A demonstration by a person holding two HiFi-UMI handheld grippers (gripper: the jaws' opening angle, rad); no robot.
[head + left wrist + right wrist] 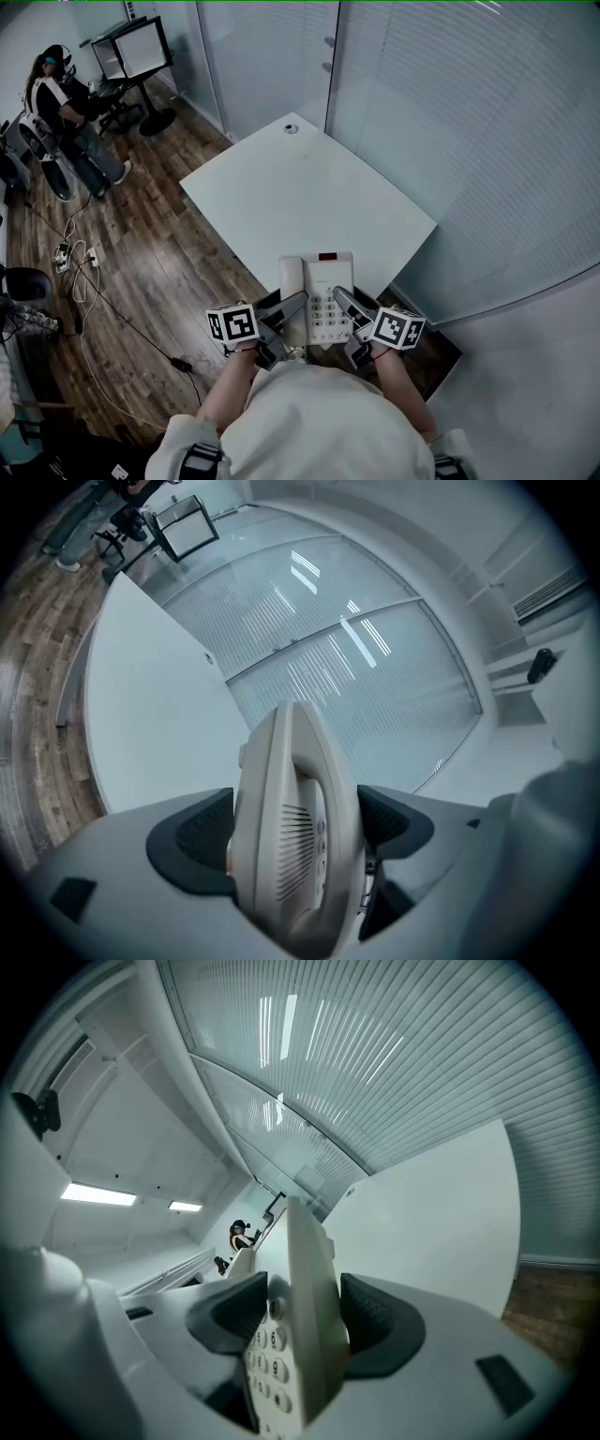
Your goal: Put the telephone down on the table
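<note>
White plastic telephone (pixel 317 298), so I'd guess a hard, hollow, fairly light shell with slick sides. It won't flex, but it can slide in the pads if you ease off too soon. The loose bit is probably the handset (pixel 292 281) sitting in its cradle, which could hop out if you tilt the phone or set it down hard.

Your hold looks like the right one to me, with one claw on each long side and the body kept level. The left gripper (pixel 292 307) is clamped on the handset side. In the left gripper view both pads squeeze that edge, grille slots showing between them. The right gripper (pixel 343 302) is pinched onto the keypad side. In its own view the number keys sit right by the pad.

The phone is at the near edge of the table (pixel 281 187), over the corner closest to you. From the head view I honestly can't tell whether its base is touching the top or hanging just above it.

Both forearms reach out from your body and the grippers angle inward toward the table's near edge like a V.
</note>
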